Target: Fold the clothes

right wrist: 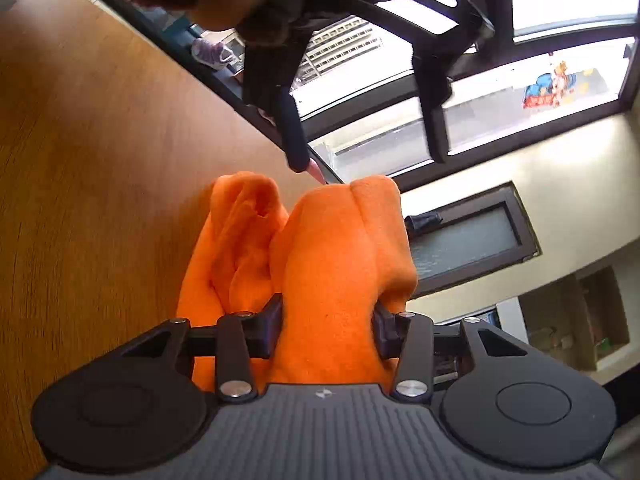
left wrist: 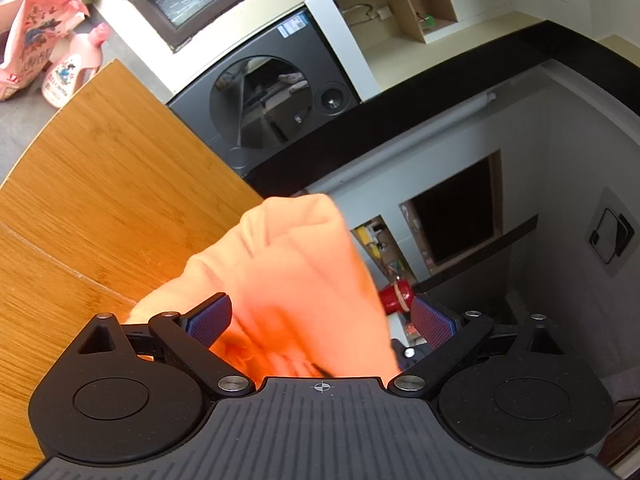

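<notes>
Orange garment hangs between two grippers above wooden table

Fleece-like orange garment (right wrist: 344,264) rises bunched ahead of the right gripper (right wrist: 326,326), whose fingers press in on a thick fold from either side and pinch it. A second lobe of the same cloth sags to the left of that grip, toward the wooden table (right wrist: 100,160). In the left wrist view the left gripper (left wrist: 322,318) stands with its blue pads (left wrist: 212,318) spread wide; the garment (left wrist: 296,272) fills the gap between them, but neither pad clearly presses it, so whether any cloth is caught deeper in cannot be told.

Cloth lies directly forward of both tools, its bulk running lengthwise away from the fingers and off the table (left wrist: 100,184), with the tabletop to the left in both views. Judging from this, the right hand carries the load and the left sits just as near to it, placed to close on a fresh edge. A dark washing machine (left wrist: 272,100) and pink detergent bottle (left wrist: 72,76) sit beyond the table.
</notes>
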Demonstrator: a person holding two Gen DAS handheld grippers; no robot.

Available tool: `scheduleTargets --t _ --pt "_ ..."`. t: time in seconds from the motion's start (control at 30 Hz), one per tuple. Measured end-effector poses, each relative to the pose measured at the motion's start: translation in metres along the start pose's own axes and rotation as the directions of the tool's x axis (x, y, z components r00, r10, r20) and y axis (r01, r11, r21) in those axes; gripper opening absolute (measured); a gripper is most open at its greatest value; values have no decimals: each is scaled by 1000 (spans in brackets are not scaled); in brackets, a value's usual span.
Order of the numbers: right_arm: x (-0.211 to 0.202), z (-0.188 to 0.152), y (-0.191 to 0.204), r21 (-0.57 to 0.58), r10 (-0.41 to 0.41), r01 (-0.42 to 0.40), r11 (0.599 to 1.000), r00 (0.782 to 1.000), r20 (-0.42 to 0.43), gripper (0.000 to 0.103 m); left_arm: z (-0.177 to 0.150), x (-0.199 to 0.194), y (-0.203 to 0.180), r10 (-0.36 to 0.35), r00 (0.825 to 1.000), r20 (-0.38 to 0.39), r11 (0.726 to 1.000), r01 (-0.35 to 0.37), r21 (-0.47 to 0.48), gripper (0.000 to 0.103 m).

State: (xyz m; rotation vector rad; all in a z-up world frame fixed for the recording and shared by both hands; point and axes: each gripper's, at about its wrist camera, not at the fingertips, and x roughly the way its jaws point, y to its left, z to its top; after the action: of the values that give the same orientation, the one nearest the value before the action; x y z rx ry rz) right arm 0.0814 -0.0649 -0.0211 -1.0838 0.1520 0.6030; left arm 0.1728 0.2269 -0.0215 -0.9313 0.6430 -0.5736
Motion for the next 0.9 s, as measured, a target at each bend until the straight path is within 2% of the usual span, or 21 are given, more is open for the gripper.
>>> scheduleTargets --t 0.03,0.07,0.1,0.13,0.2,0.3,0.33,0.37,0.4,0.47,0.5,0.53,0.57,0.63,0.67,0.7,0.8,0.83,0.9 --pt "2 -7 -22 138 24 -22 990 1000 -15 38 0 1 7 -4 1000 -5 1000 4 -15 98" --pt "4 -16 -43 270 50 -41 962 998 -26 38 -1 4 12 -14 1000 -14 1000 14 -17 92" --pt "6 -26 -63 398 77 -58 916 997 -33 36 -3 8 13 -13 1000 -22 1000 13 -3 90" --pt "8 -38 -82 521 104 -72 850 994 -34 35 -4 14 12 -4 1000 -31 1000 5 21 89" --pt "12 -68 -115 721 153 -95 686 988 -16 33 -7 25 13 26 998 -52 998 -23 63 87" --pt "13 -113 -155 907 197 -131 400 979 54 30 -14 52 12 48 992 -118 996 -39 79 87" --pt "7 -121 -164 929 190 -134 346 979 70 29 -18 62 11 46 989 -141 996 -34 85 87" --pt "0 -123 -169 928 170 -129 350 983 73 29 -22 70 9 37 987 -158 996 -23 90 87" --pt "-5 -119 -169 904 140 -114 412 988 61 28 -25 77 8 21 984 -174 996 -5 87 86" --pt "-14 -88 -150 740 57 -57 670 998 25 28 -30 85 6 -5 981 -196 997 20 79 86" --pt "-17 -74 -134 639 46 -52 767 999 26 28 -31 85 5 -8 980 -197 997 24 79 86" --pt "-13 -62 -117 534 47 -55 844 998 29 28 -31 82 5 -12 981 -191 997 27 76 86" --pt "-3 -51 -101 425 48 -57 903 998 31 28 -31 75 6 -23 984 -179 997 36 65 86" --pt "0 -36 -55 149 7 -13 989 999 38 28 -28 52 10 -54 989 -139 997 60 39 87" --pt "-2 -35 -30 8 -27 26 1000 998 51 28 -27 38 11 -65 992 -112 997 69 34 89" --pt "-2 -36 -5 -120 -58 66 991 996 68 29 -25 25 11 -72 994 -85 997 75 32 90" --pt "-2 -42 49 -381 -89 129 916 989 121 31 -16 -6 -3 -87 996 -6 995 88 55 91" --pt "-1 -44 64 -435 -86 136 890 987 133 34 -13 -13 -9 -100 995 15 993 99 65 91" --pt "0 -45 78 -468 -85 144 872 986 144 40 -9 -15 -28 -154 987 36 985 151 82 93"
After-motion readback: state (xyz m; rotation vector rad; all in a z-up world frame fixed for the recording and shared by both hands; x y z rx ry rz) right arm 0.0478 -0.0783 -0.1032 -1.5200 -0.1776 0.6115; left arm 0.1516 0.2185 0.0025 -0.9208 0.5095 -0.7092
